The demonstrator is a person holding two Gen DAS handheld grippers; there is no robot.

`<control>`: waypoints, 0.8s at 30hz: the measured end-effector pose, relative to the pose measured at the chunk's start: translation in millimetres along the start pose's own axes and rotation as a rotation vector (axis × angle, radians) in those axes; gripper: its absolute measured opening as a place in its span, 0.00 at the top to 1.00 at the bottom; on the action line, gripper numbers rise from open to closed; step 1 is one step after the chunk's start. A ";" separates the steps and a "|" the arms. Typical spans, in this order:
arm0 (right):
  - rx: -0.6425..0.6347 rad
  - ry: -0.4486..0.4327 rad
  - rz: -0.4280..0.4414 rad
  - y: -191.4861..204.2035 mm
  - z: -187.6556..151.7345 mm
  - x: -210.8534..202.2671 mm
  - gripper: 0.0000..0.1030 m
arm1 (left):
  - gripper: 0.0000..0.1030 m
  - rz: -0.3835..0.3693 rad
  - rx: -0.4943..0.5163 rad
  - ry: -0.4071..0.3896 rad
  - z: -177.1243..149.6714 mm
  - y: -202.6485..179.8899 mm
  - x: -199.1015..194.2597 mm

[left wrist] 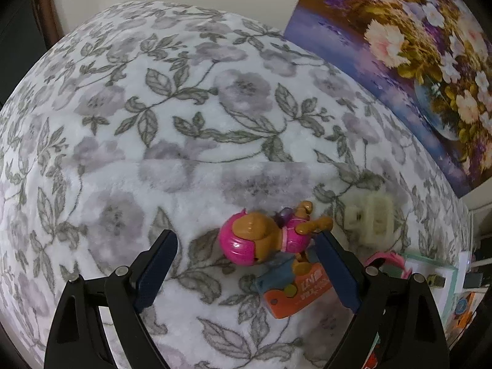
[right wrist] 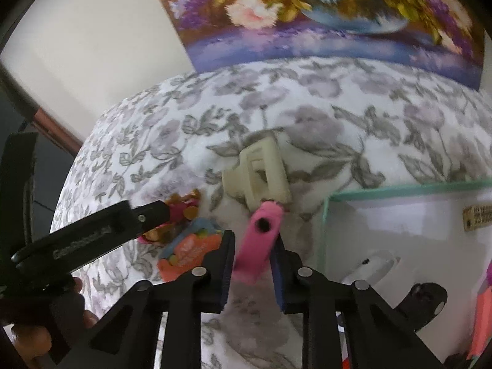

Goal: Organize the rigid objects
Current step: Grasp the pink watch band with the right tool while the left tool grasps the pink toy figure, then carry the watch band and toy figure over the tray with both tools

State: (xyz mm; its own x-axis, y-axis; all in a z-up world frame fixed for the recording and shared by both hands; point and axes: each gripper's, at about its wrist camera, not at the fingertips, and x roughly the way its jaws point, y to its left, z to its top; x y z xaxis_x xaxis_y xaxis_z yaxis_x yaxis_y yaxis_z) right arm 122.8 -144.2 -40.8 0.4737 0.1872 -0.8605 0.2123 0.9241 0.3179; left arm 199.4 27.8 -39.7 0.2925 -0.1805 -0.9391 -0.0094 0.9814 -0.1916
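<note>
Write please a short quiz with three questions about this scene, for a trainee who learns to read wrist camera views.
1. True or false: the left gripper is open.
2. What does the right gripper hold? A) the cream hair claw B) the pink object C) the orange card
3. Which thing lies between the left gripper's fingers?

Key:
1. True
2. B
3. The toy figure with the pink helmet
</note>
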 end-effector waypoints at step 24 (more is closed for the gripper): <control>-0.006 -0.039 0.020 -1.5 8.1 -22.9 0.88 | 0.36 0.013 0.042 -0.075 1.5 -9.3 -30.6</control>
State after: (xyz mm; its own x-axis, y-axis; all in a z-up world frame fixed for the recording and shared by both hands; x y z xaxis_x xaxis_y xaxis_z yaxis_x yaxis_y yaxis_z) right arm 118.5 -152.6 -18.3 0.5111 0.1922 -0.8377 0.1978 0.9222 0.3322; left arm 192.0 24.2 -8.7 0.3635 -0.1639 -0.9171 0.0262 0.9858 -0.1658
